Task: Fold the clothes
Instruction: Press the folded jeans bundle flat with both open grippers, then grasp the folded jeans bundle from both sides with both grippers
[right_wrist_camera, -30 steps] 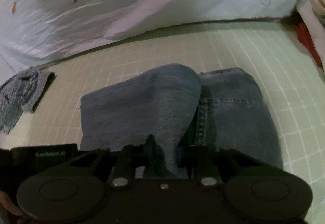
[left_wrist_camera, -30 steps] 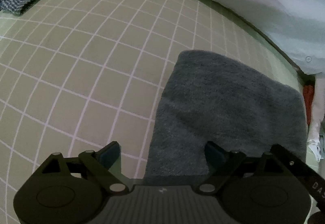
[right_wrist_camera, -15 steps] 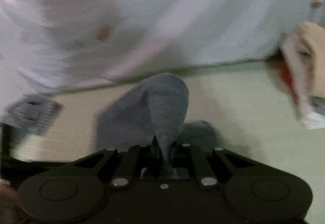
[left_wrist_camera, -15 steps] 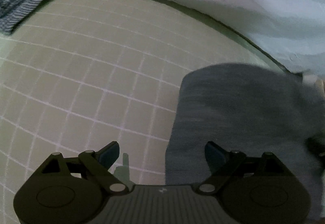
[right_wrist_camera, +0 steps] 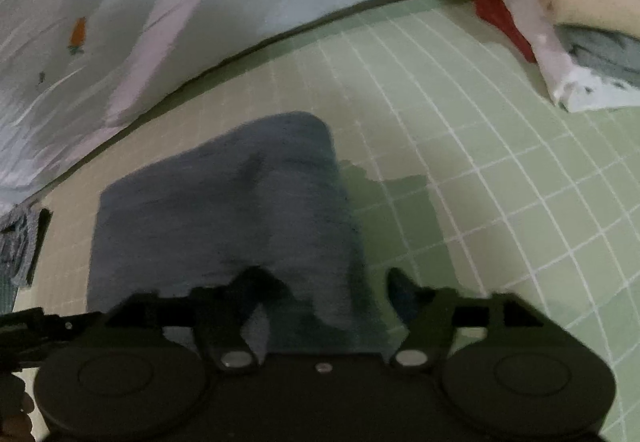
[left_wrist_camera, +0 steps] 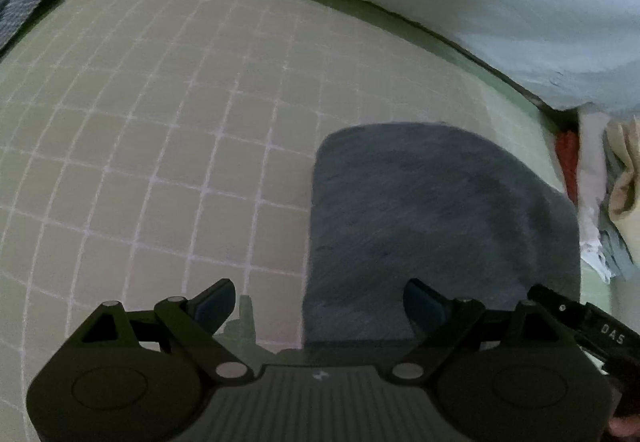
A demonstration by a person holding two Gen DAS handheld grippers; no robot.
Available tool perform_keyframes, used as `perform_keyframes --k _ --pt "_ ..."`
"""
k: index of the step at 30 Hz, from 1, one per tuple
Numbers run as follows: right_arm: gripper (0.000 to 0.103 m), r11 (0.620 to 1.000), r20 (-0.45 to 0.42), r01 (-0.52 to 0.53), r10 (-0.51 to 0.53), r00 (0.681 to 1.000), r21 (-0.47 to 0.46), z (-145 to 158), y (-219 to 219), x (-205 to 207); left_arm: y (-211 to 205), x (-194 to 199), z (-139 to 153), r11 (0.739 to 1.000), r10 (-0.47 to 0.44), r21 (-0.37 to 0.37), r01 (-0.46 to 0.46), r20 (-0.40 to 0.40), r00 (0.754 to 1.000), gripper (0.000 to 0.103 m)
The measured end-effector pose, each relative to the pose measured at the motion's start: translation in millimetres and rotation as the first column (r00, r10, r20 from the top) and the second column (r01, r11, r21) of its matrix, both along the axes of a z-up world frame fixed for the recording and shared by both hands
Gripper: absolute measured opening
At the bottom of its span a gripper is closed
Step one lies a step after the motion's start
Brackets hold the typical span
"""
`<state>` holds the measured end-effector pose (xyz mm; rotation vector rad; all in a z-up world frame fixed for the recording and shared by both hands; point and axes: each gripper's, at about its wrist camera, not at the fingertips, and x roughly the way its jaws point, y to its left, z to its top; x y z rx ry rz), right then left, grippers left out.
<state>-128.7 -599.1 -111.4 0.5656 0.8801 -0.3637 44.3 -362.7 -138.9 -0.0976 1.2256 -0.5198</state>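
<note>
A folded pair of blue jeans [left_wrist_camera: 432,226] lies flat on the green grid mat [left_wrist_camera: 180,129]. It also shows in the right wrist view [right_wrist_camera: 224,217]. My left gripper [left_wrist_camera: 320,306] is open and empty, just in front of the jeans' near left edge. My right gripper [right_wrist_camera: 332,290] is open and empty, its left finger over the jeans' near right part and its right finger over the mat [right_wrist_camera: 500,181].
A folded checked garment [left_wrist_camera: 20,1] lies at the mat's far left, also seen in the right wrist view [right_wrist_camera: 16,242]. A pale sheet [right_wrist_camera: 160,1] borders the mat's back. A pile of mixed clothes [right_wrist_camera: 560,13] sits at the right, also in the left wrist view [left_wrist_camera: 600,193].
My right gripper held up a fold of the jeans; it has opened and let go, and the jeans now lie flat and folded. The left gripper stayed open.
</note>
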Motion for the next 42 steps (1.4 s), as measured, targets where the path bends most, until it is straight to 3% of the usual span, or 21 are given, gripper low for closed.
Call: perform_keyframes --k 7,17,22,25,29,33,35,42 --pt "0.090 0.994 0.022 -0.005 0.002 1.000 0.108 -15.9 -17.0 2.7 -25.0 4.7 -9.6 0.995 -0.087 -0.048 0.085 -0.033 0.996 0.093" --pt "0.092 0.973 0.062 -0.040 0.027 0.998 0.226 -29.6 -23.8 6.0 -30.4 11.4 -23.7 0.986 -0.130 -0.113 0.120 -0.087 0.988 0.098" --pt "0.084 0.959 0.083 -0.085 0.065 0.994 0.270 -31.2 -20.4 12.6 -27.6 12.8 -29.3 0.979 -0.137 -0.166 0.116 -0.119 0.983 0.098" --pt "0.065 0.952 0.097 -0.078 0.051 0.994 0.297 -30.4 -18.2 11.2 -28.3 10.0 -28.0 0.977 -0.137 -0.181 0.116 -0.108 0.985 0.087" --pt "0.041 0.961 0.139 -0.083 0.048 0.989 0.262 -21.5 -9.3 -1.0 -21.4 1.8 -20.7 0.976 -0.091 -0.208 0.069 -0.099 0.991 0.061" --pt "0.036 0.961 0.186 -0.079 0.030 0.982 0.266 -9.3 -7.0 -20.5 -24.0 -14.8 -3.1 0.980 -0.071 -0.193 0.058 -0.062 0.996 0.043" --pt "0.035 0.957 0.208 -0.074 0.015 0.978 0.281 -4.3 -9.6 -32.4 -30.6 -26.7 6.1 0.981 -0.073 -0.183 0.064 -0.043 0.996 0.039" --pt "0.034 0.943 0.279 -0.066 -0.029 0.960 0.326 12.3 -61.2 -91.4 -83.3 -82.8 35.4 0.980 -0.067 -0.187 0.068 0.015 0.998 0.037"
